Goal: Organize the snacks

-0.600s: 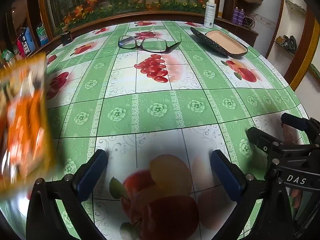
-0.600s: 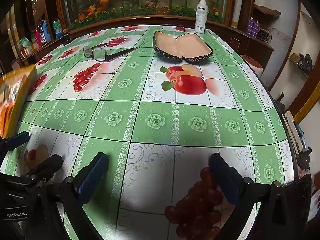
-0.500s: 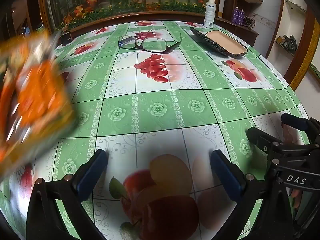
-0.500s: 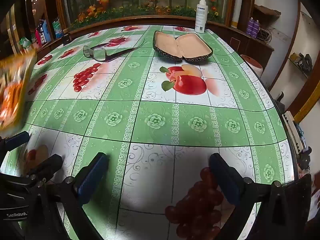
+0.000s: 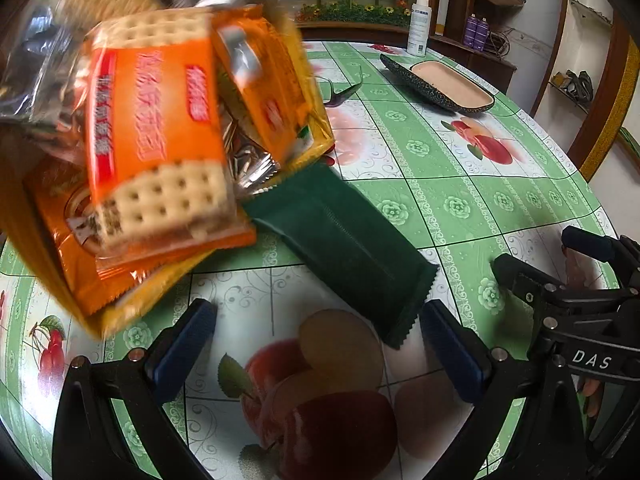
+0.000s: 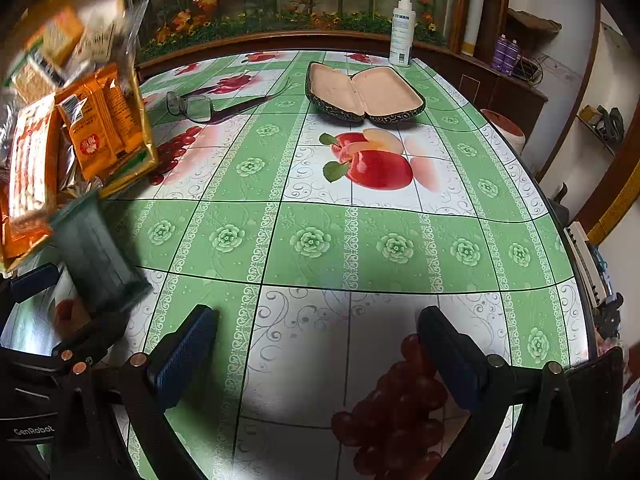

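A yellow box [image 5: 318, 136] full of snack packets hangs tilted over the table's left side, blurred by motion. I cannot see what holds it. An orange cracker packet [image 5: 156, 140], smaller orange packets [image 6: 100, 128] and a silver packet [image 5: 248, 160] are sliding out of it. A dark green packet [image 5: 340, 248] lies half out of the box on the tablecloth, its end between my left gripper's fingertips. My left gripper [image 5: 316, 316] is open and touches nothing. My right gripper [image 6: 316, 316] is open over bare tablecloth, to the right of the spill.
A pair of glasses [image 6: 200, 106] and an open glasses case [image 6: 368, 96] lie at the far side of the green fruit-print table [image 6: 360, 240]. A white spray bottle [image 6: 401, 32] stands behind them. The table's rounded edge runs down the right.
The box of snacks has swung in from the left edge to over the table and tipped. Packets are spilling, and the dark green one has slid onto the cloth. Both grippers stayed still.
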The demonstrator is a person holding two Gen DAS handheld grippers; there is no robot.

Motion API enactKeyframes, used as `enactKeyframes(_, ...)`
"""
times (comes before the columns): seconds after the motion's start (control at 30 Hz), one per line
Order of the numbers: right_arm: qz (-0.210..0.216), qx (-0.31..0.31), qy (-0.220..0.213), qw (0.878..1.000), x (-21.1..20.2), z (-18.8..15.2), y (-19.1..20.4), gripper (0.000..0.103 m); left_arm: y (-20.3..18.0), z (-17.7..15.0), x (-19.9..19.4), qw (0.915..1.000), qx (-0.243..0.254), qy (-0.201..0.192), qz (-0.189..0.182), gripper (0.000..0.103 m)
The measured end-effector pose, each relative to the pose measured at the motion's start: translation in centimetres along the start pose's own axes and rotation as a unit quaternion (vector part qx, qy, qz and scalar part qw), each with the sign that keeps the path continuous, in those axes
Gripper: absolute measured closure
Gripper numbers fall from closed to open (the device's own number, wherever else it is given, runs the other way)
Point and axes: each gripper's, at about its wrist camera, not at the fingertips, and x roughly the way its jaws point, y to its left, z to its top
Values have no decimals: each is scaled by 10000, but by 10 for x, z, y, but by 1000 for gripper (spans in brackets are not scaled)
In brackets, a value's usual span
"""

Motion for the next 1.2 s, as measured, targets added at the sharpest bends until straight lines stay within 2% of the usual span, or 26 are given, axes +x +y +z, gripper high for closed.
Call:
enactKeyframes(0.73,5,29,-7,10000,12,-3,-6,1,-2,2,2,10000,38,34,-50,0)
enactKeyframes(1.07,-6,38,-11,10000,14,-4,-4,1,6,0,0,9997,-34,205,-147,0)
enactKeyframes(1.2,-7,39,-10,10000,14,-5,-4,1,4,-1,0,9999,-29,87,-143,0)
